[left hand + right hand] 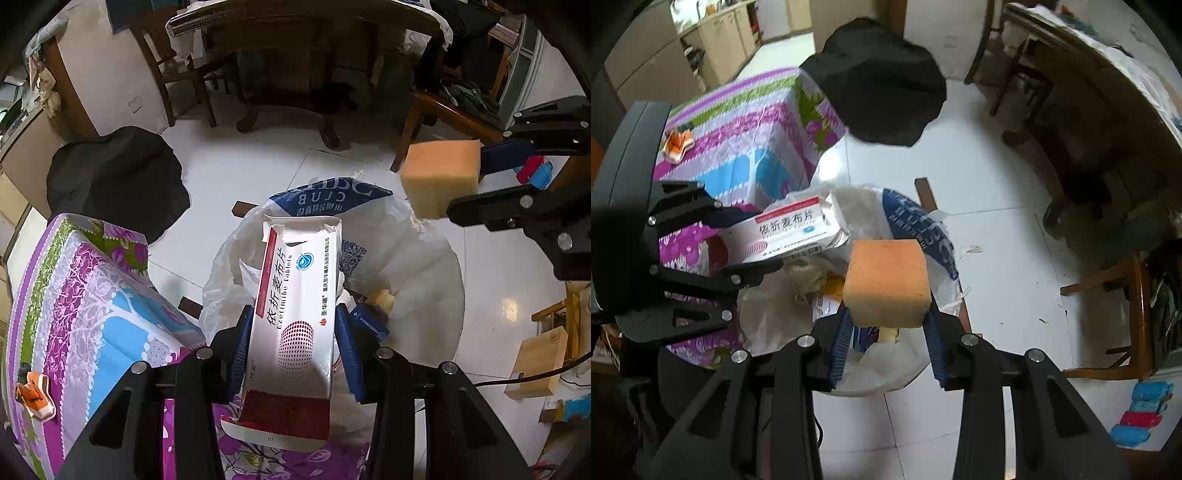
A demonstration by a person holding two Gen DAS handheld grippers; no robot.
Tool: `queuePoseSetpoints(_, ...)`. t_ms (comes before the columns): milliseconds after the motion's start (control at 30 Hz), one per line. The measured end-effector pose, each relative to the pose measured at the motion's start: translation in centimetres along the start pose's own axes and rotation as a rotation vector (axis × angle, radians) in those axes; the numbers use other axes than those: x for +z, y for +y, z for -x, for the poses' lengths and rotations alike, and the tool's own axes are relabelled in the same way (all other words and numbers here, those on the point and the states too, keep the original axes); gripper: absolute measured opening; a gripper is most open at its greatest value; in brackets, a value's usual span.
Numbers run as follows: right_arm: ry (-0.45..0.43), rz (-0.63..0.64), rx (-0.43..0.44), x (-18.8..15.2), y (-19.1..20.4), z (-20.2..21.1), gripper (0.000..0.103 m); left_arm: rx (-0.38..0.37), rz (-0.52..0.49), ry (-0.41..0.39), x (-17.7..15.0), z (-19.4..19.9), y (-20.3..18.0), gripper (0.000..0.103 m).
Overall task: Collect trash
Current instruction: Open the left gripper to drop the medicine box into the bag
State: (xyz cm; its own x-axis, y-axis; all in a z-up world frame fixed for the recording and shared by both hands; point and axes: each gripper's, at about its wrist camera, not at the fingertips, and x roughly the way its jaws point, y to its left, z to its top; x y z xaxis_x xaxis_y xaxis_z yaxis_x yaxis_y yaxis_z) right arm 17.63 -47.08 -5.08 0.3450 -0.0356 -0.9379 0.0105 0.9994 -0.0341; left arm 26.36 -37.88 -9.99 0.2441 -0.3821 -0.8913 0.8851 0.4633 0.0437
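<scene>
The left gripper [291,332] is clamped on a white medicine box [295,317], held over the open trash bag [424,295] on the floor. The right gripper [886,325] squeezes an orange sponge [888,282] between its fingers — also above the bag, just beside the box.

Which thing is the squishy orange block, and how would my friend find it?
Find the white plastic trash bag open on the pale tiled floor. Above it the right gripper grips the orange foam sponge block in its jaws. Unlike the flat white printed medicine box beside it, it is plain and chunky.
</scene>
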Motion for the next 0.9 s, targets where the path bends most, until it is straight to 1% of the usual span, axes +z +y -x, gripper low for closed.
queuePoseSetpoints(67, 0.022, 0.006, 0.002, 0.4, 0.0, -0.3, 0.035, -0.005, 0.005, 0.001, 0.0, -0.1, 0.2, 0.045)
queuePoseSetpoints(233, 0.058, 0.0, 0.04, 1.2, -0.2, -1.0, 0.036, -0.018, 0.008, -0.007, 0.3, -0.1, 0.4, 0.045)
queuePoseSetpoints(333, 0.062, -0.005, 0.051, 1.6, -0.3, -1.5, 0.037, -0.03, 0.001, -0.016, 0.5, -0.3, 0.4, 0.049)
queuePoseSetpoints(367, 0.071, -0.02, 0.049, 1.7, -0.5, -1.9, 0.039, -0.028, -0.004, -0.016, 0.6, -0.4, 0.4, 0.054)
queuePoseSetpoints(400, 0.083, -0.032, 0.052, 1.8, -0.7, -2.2, 0.047, -0.026, -0.007, -0.007, 0.5, -0.8, 0.4, 0.059)
queuePoseSetpoints(433, 0.086, -0.036, 0.053, 1.8, -0.8, -2.4, 0.052, -0.025, -0.008, -0.007, 0.5, -0.9, 0.4, 0.06)
queuePoseSetpoints(500, 0.09, -0.036, 0.051, 1.7, -0.8, -2.7, 0.052, -0.021, -0.013, -0.019, 0.3, -0.7, 0.4, 0.062)
queuePoseSetpoints(667, 0.103, -0.034, 0.046, 1.9, -0.7, -3.2, 0.051, -0.018, -0.004, -0.03, 0.2, -0.5, 0.8, 0.062)
queuePoseSetpoints(767, 0.111, -0.014, 0.021, 1.9, -0.2, -3.5, 0.051, -0.022, 0.018, -0.039, 0.0, -0.1, 1.3, 0.062)
queuePoseSetpoints(900, 0.118, 0.01, 0.025, 1.9, 1.0, -3.8, 0.051, -0.028, 0.026, -0.062, -0.8, 0.6, 1.7, 0.062)
